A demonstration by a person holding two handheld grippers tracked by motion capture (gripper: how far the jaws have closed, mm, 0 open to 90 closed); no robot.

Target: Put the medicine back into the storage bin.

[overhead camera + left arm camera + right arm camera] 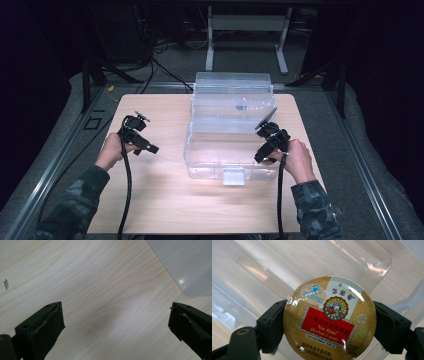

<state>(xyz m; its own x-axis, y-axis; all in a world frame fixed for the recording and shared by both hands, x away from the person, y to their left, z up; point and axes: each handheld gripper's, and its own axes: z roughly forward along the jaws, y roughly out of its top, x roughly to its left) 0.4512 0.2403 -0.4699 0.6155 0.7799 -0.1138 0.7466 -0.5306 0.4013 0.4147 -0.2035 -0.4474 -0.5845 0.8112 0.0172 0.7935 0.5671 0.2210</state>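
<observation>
One round candy tin [329,318] is clamped by its rim between the two jaws of the right gripper [329,322], and its label "Nin Jiom Herbal Candy" can be read. It is held just over the right wall of the clear plastic box [200,160], which stands open at the middle of the desk [165,200], near the far edge. The grasp is judged as done; the placing of the tin inside the box and the release are left. The left gripper [116,317] is held with its jaws wide apart and nothing between them, over the bare left part of the desk. The lower edge of the tin is cut off, and the inside of the box is hard to make out because of glare.
</observation>
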